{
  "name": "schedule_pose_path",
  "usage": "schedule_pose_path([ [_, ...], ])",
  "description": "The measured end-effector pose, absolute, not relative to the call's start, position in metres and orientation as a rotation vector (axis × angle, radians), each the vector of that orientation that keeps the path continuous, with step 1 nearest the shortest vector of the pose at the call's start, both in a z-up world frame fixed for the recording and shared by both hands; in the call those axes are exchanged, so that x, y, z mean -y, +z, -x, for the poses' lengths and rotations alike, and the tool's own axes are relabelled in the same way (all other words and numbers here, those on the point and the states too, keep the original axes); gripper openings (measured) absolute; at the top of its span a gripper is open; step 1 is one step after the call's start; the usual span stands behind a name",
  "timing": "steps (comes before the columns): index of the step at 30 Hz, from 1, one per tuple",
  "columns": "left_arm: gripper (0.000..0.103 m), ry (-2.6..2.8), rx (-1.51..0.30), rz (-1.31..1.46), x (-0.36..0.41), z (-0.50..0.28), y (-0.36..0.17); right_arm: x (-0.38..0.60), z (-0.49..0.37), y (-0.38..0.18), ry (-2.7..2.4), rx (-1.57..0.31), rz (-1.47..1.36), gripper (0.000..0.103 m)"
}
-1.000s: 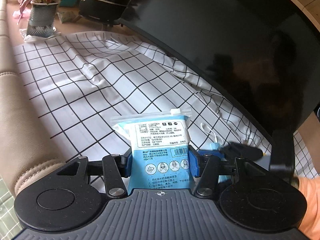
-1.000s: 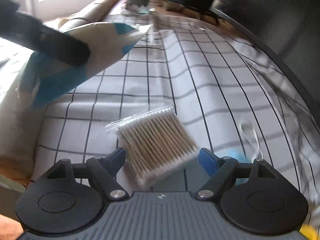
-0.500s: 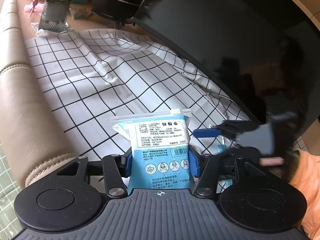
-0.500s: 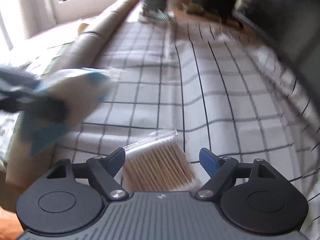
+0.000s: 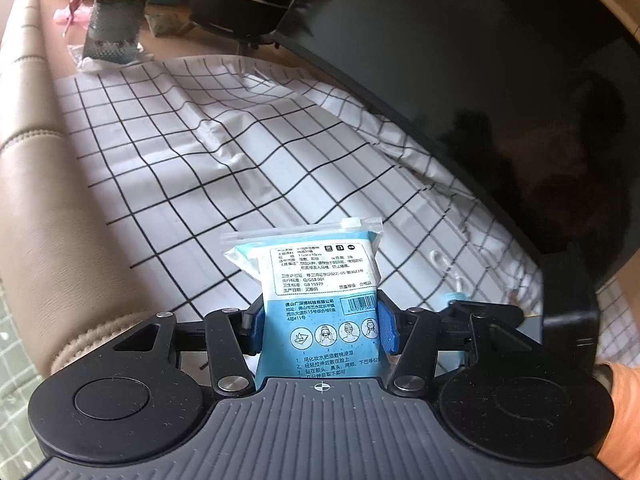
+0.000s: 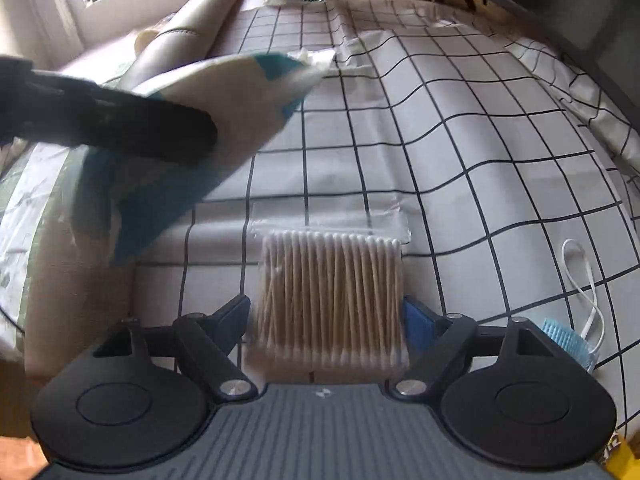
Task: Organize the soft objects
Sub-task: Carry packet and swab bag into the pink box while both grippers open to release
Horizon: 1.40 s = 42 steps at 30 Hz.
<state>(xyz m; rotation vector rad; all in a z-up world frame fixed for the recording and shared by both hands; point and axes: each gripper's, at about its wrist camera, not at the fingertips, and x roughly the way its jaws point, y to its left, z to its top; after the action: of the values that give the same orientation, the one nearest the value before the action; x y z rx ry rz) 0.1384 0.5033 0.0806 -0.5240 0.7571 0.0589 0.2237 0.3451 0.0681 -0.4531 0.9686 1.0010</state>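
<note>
My left gripper is shut on a blue and white cotton pad packet and holds it upright above the checked cloth. The packet also shows in the right wrist view, held up at the left. My right gripper has its blue pads against both sides of a clear bag of cotton swabs. The swab bag lies between the fingers on the checked cloth. The right gripper also shows in the left wrist view, low at the right.
A blue face mask with a white ear loop lies on the cloth at the right. A large black screen stands along the right side. A potted plant stands at the far end. A beige padded edge runs along the left.
My right gripper has turned square to the swab bag and closed in on it. My left gripper has risen a little with the packet still in it.
</note>
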Motion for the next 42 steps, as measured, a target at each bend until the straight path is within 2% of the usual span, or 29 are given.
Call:
schedule_pose_path([
  [4,0.057,0.086,-0.768,0.475,-0.499,-0.150,0.088,-0.325,-0.233,0.083,0.945,-1.007,0.323,0.070],
  [10,0.057,0.014,-0.728,0.444,-0.474,-0.180,0.109,-0.262,-0.240,0.141,0.771,-0.912,0.264,0.070],
  [16,0.057,-0.124,-0.692,0.373,-0.416,-0.217,0.144,-0.184,-0.242,0.200,0.597,-0.839,0.198,0.070],
  [24,0.057,-0.249,-0.684,0.247,-0.335,-0.240,0.181,-0.094,-0.218,0.247,0.436,-0.749,0.173,0.070],
  [30,0.057,-0.341,-0.686,0.219,-0.276,-0.248,0.193,-0.029,-0.197,0.259,0.324,-0.731,0.189,0.070],
  [42,0.057,-0.523,-0.753,0.120,-0.142,-0.241,0.190,0.120,-0.147,0.245,0.095,-0.743,0.095,0.070],
])
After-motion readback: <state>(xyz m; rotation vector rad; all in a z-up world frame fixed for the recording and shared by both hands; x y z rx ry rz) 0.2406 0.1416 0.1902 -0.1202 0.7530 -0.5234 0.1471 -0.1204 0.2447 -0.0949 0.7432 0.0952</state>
